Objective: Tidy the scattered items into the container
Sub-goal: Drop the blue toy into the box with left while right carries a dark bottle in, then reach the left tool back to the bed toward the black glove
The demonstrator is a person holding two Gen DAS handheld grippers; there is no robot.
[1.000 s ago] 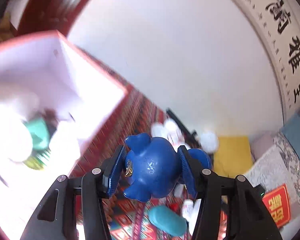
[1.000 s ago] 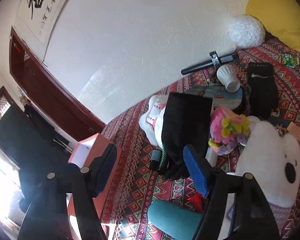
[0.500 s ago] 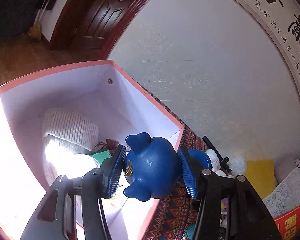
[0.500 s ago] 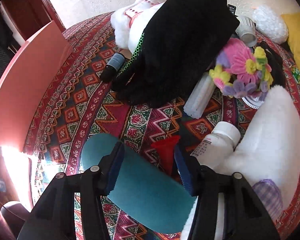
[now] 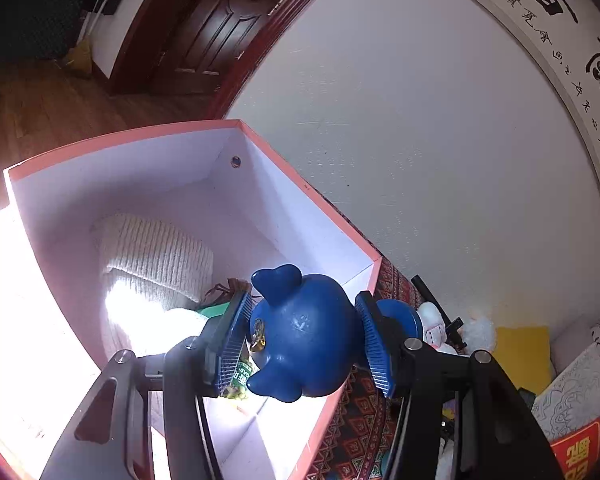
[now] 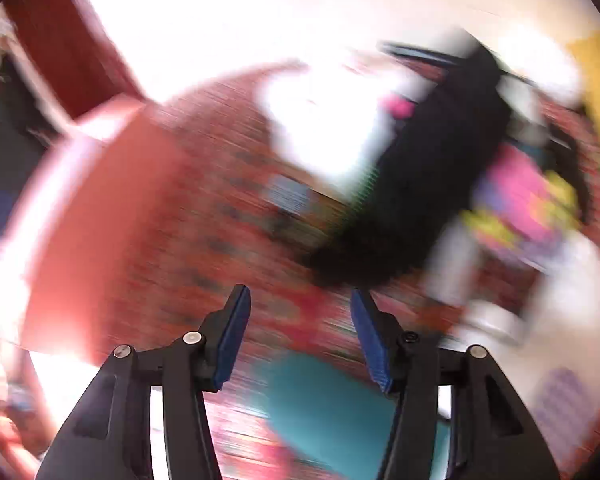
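Note:
My left gripper (image 5: 302, 320) is shut on a blue rounded toy figure (image 5: 304, 348), its pads pressing on both sides. It hangs over the near corner of the open pink box (image 5: 300, 184) with white inner walls. Inside lie a white knitted item (image 5: 156, 256) and a green packet (image 5: 240, 380). The right wrist view is smeared by motion. There my right gripper (image 6: 300, 316) stands open above the patterned cloth, with nothing between its pads. A teal oblong thing (image 6: 328, 408) lies lower down, between the finger bases.
The box's pink outer wall (image 6: 100, 220) is left of the right gripper. A black garment (image 6: 420, 200), pink and yellow flowers (image 6: 528, 200) and a white plush (image 6: 560, 320) crowd the right. A yellow cushion (image 5: 520, 352) lies by the white wall.
The left gripper carried the blue toy from over the cloth to over the box, then held still. The right gripper narrowed, dipped toward the teal thing and is now swinging, blurring its view.

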